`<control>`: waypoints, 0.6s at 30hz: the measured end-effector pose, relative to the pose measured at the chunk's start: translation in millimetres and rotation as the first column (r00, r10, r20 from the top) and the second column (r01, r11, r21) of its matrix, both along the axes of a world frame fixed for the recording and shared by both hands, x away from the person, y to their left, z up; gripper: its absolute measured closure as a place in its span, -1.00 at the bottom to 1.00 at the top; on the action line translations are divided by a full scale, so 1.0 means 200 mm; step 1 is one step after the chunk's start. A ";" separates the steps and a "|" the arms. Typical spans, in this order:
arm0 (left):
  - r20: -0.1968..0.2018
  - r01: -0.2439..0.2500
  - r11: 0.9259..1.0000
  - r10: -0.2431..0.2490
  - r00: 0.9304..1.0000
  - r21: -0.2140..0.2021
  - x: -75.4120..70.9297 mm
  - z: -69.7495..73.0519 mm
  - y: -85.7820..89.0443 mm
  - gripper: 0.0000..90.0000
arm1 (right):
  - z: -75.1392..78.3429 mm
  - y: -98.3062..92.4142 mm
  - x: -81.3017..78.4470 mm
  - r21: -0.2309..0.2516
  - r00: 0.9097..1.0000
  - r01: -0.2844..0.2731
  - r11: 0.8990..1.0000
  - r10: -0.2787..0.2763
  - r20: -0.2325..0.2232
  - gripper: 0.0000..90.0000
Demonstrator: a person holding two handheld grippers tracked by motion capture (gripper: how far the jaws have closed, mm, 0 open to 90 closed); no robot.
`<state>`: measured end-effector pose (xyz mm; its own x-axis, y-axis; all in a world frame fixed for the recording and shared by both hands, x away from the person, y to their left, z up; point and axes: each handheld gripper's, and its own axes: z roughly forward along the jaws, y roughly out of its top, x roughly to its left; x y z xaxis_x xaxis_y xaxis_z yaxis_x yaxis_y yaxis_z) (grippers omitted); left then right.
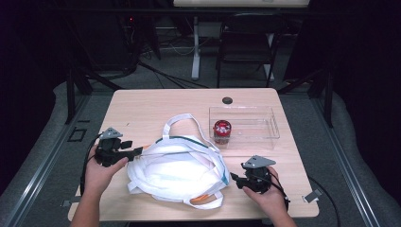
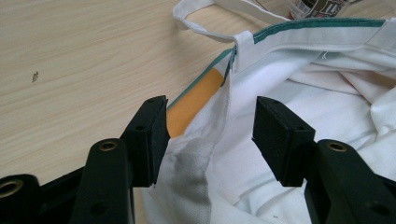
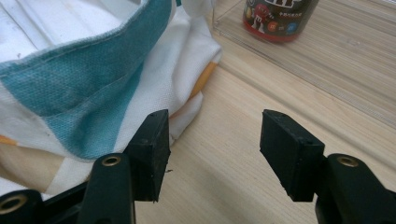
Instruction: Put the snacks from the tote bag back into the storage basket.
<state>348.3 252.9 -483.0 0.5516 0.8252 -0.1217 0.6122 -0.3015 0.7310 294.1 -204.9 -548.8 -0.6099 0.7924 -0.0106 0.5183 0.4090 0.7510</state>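
Where dark drapes close: pale wooden table [image 1: 142, 106].

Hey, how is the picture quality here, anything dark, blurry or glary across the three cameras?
High view: the table is well lit, the room behind falls nearly black, and the whole frame is soft. Left gripper view: the white bag is bright but holds detail, and its fold casts a grey shadow. Right gripper view: the bag's teal band is sharp, while the candy jar is blurred and cut off.

Bright tabletop, dark surroundings, mild softness
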 end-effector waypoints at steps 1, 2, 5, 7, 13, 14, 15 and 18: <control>-0.001 0.002 1.000 -0.002 1.000 0.002 0.00 0.00 0.00 0.00 | 0.00 0.00 0.00 0.000 1.000 0.004 1.000 -0.004 0.001 -0.05; -0.004 0.002 1.000 -0.002 1.000 0.002 0.00 0.00 0.00 0.00 | -0.01 0.00 0.00 0.005 1.000 0.008 1.000 -0.008 0.001 -0.05; 0.001 0.000 1.000 0.000 1.000 0.003 0.00 0.00 -0.01 0.00 | -0.01 -0.01 0.00 0.016 1.000 0.020 1.000 -0.020 -0.001 -0.05; -0.002 -0.002 1.000 0.002 1.000 0.001 0.00 -0.01 -0.01 0.00 | -0.01 -0.01 0.00 0.030 0.999 0.032 0.999 -0.032 -0.007 0.03; -0.004 -0.003 1.000 0.003 1.000 0.003 0.00 -0.01 -0.01 0.00 | -0.01 -0.04 0.01 0.078 0.998 0.053 0.996 -0.051 -0.026 0.10; -0.005 -0.004 1.000 0.004 1.000 0.003 0.00 -0.02 -0.01 0.00 | -0.01 -0.04 0.01 0.079 0.998 0.062 0.995 -0.060 -0.029 0.10; -0.006 -0.004 1.000 0.004 1.000 0.003 0.01 -0.02 -0.01 0.00 | -0.01 -0.05 0.01 0.082 0.997 0.066 0.994 -0.064 -0.032 0.09; -0.005 -0.002 1.000 0.002 1.000 0.005 0.01 -0.02 -0.02 0.00 | -0.02 -0.07 0.02 0.095 0.996 0.080 0.992 -0.076 -0.045 0.05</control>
<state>349.4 249.7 -486.3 0.5490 0.8271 -0.1206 0.6168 -0.3036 0.7262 297.4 -218.3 -552.3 -0.5442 0.8339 0.0920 0.5775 0.2928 0.7621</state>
